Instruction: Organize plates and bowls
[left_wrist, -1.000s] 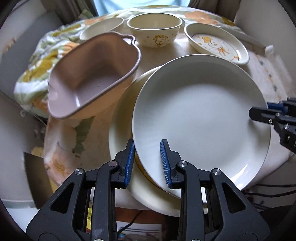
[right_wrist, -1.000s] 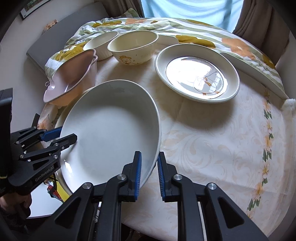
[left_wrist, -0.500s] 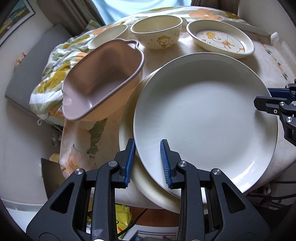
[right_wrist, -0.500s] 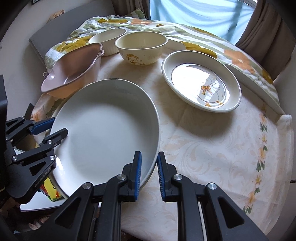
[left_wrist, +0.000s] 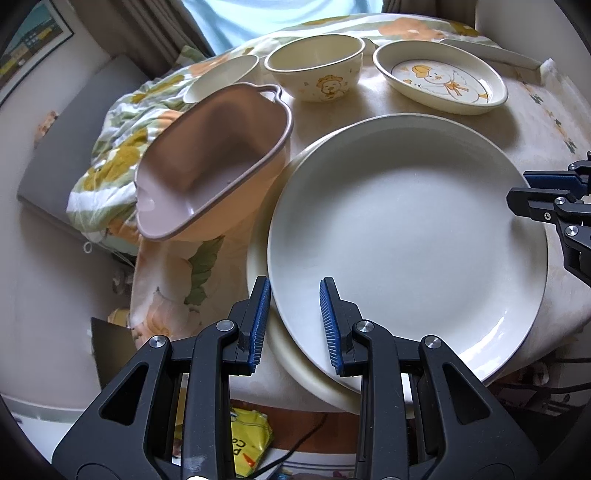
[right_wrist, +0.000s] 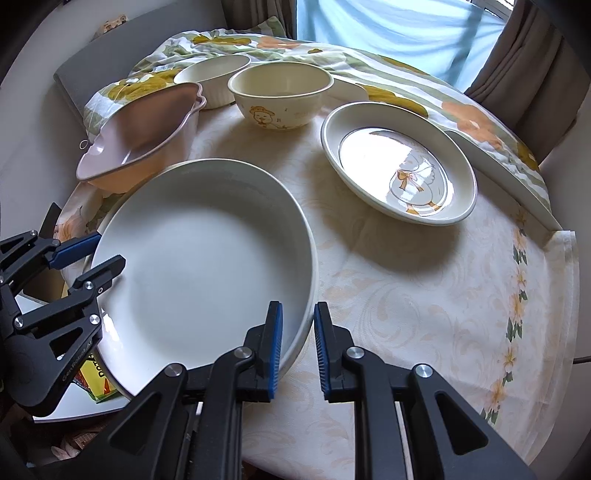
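Lower plate (left_wrist: 258, 258) mostly hidden

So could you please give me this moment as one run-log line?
left gripper: shut on white plate | right gripper: shut on white plate | under it: second plate

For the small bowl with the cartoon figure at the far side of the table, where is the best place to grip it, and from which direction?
Probably the rim of the cartoon bowl, from above. It stands upright with its mouth open and its wall is thin, so one finger can go inside and one outside. The side facing the duck dish looks freest; the ribbed dish and the pink dish crowd the other side.
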